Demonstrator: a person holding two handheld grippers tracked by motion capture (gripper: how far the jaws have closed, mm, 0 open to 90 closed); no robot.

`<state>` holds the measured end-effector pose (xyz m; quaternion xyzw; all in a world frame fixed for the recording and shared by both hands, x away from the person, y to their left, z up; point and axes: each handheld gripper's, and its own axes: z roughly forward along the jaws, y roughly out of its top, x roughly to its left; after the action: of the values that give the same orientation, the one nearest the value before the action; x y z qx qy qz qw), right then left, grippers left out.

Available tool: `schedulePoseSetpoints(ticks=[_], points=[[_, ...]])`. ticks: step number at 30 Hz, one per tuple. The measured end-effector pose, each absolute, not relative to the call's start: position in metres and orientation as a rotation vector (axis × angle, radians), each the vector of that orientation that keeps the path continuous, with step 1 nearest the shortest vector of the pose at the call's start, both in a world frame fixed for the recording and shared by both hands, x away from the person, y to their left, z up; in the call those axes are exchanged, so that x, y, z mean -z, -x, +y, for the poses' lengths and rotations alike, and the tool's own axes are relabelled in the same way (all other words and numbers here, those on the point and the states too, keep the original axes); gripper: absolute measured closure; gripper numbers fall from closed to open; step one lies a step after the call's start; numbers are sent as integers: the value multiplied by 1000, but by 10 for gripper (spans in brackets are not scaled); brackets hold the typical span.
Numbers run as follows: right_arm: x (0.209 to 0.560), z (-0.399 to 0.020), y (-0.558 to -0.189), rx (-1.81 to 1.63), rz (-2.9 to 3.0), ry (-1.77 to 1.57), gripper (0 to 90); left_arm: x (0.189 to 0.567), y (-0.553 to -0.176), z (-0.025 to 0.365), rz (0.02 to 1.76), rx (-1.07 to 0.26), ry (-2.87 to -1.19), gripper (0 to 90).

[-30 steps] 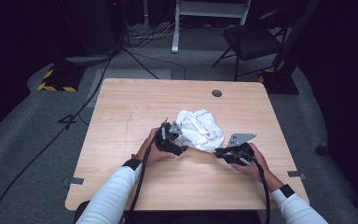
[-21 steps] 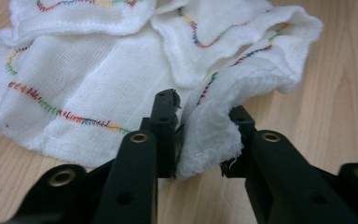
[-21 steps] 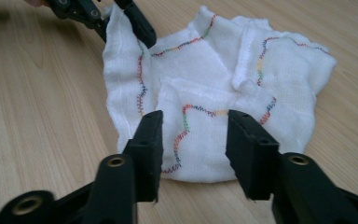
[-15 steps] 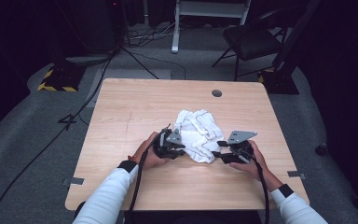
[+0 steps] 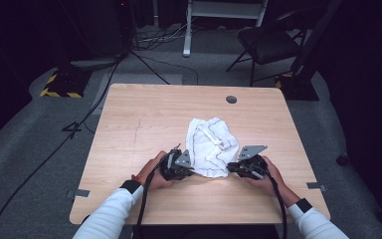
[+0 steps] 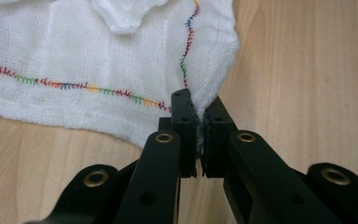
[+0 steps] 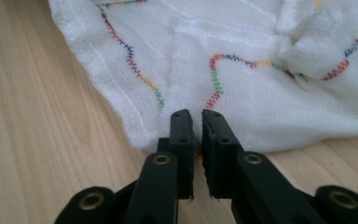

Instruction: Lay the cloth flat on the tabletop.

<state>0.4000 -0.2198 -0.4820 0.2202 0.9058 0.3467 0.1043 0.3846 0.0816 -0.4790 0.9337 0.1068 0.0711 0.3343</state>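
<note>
Two hand-held grippers pinch white cloth near edge, cloth between them.

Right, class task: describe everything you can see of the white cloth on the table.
The white cloth looks like thin woven gauze with rainbow zigzag stitching near its hems. It lies crumpled and partly folded on the wooden table, near the front edge. The left claw is shut on one corner, and the right claw is shut on its near edge.

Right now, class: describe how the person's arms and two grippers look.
White sleeves with dark cuffs. The left gripper and right gripper are black, each topped by a grey three-cornered plate and trailing a black cable. Their jaws are flat black bars with brass-coloured rivets.
</note>
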Motion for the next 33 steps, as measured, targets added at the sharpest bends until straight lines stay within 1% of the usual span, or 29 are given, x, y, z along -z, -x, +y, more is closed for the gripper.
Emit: schedulePoseSetpoints(ticks=[4,5,6,8,9,11,13,16,20,24,27,29,31,33], points=[[489,-225,-391,-1003,2674,-668,876,480,-378,87,288,-183,-2441,857],[489,-226,-389,-1017,2670,-687,865,480,-377,89,299,-182,-2437,836],[489,-226,-387,-1008,2663,-694,829,480,-376,91,315,-181,-2432,793],[487,-226,-383,-980,2656,-676,800,480,-372,95,325,-181,-2432,757],[486,-226,-381,-988,2647,-665,795,480,-370,96,345,-178,-2425,705],[482,-228,-380,-1015,2622,-674,768,477,-363,100,380,-171,-2417,571],[478,-229,-381,-1054,2597,-679,753,473,-353,104,400,-182,-2396,474],[473,-229,-383,-1073,2568,-683,725,468,-339,114,434,-204,-2359,366],[469,-221,-387,-1088,2553,-677,672,468,-338,121,491,-233,-2325,283],[466,-204,-392,-1110,2531,-644,669,470,-361,117,576,-293,-2296,271],[467,-188,-398,-1130,2526,-626,687,474,-382,110,599,-267,-2308,279],[469,-177,-405,-1120,2543,-618,670,477,-395,103,600,-251,-2311,277],[472,-167,-410,-1111,2558,-619,655,480,-406,95,610,-267,-2329,277],[475,-159,-415,-1085,2567,-613,615,483,-418,87,613,-262,-2336,273]])
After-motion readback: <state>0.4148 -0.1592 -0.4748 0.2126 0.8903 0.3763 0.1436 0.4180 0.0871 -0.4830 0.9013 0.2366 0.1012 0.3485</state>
